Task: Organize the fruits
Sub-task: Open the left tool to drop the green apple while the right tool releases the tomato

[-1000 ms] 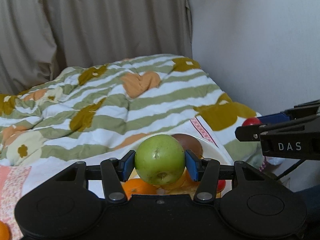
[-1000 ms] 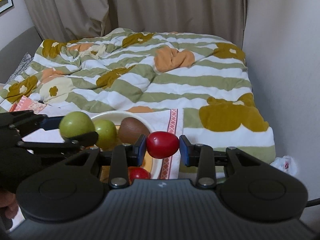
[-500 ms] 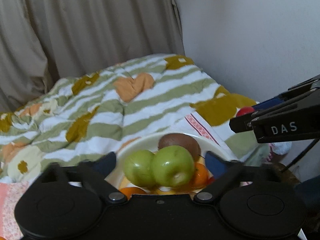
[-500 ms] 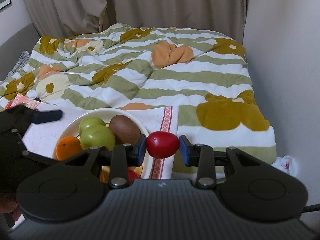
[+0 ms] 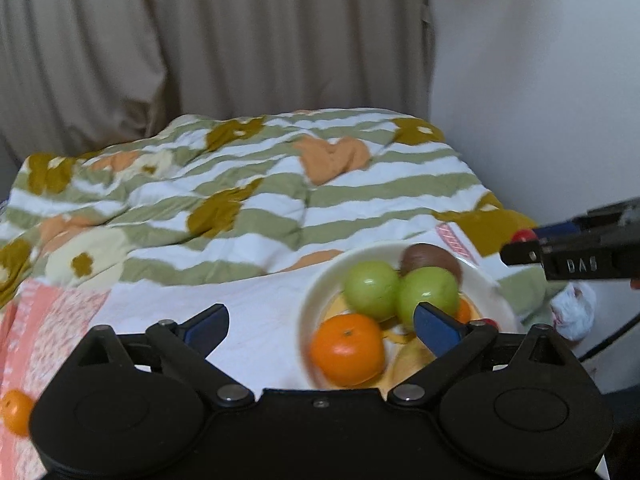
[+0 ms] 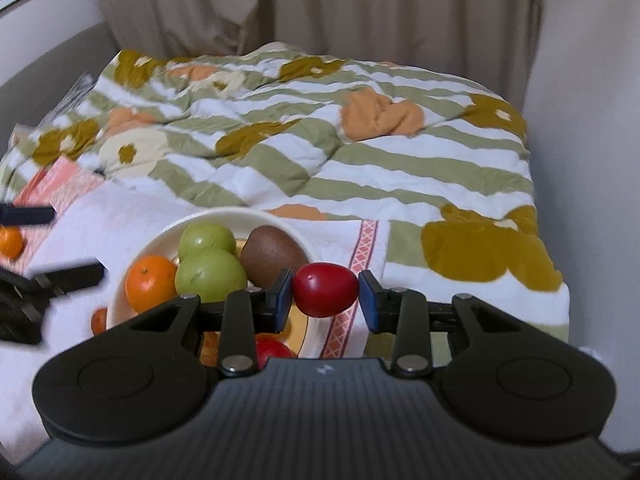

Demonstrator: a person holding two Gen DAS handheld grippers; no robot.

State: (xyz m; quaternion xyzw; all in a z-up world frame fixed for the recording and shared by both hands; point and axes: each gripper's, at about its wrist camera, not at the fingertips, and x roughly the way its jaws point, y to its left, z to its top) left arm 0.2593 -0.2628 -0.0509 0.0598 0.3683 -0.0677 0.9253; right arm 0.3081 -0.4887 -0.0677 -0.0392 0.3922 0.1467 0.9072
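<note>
A cream bowl (image 5: 310,300) (image 6: 158,242) on a white cloth holds two green apples (image 5: 372,290) (image 6: 210,274), a brown kiwi (image 6: 274,258), an orange (image 5: 346,350) and a red fruit (image 6: 274,352). My left gripper (image 5: 320,312) hangs to the bowl's left, its jaws opening wide with nothing between them. My right gripper (image 6: 325,294) hovers over the bowl's right rim, shut on a small red fruit (image 6: 324,288) (image 5: 524,235).
A loose orange (image 5: 16,412) (image 6: 10,240) lies on the pink cloth at far left, and another small orange (image 6: 99,320) sits just outside the bowl. A rumpled striped quilt (image 6: 360,168) covers the bed behind. A wall (image 6: 592,120) runs close along the right.
The left gripper let go of the green apple, which now rests in the bowl beside the other one. Its jaws spread wide and it drew back to the left. The right gripper kept hold of the red fruit.
</note>
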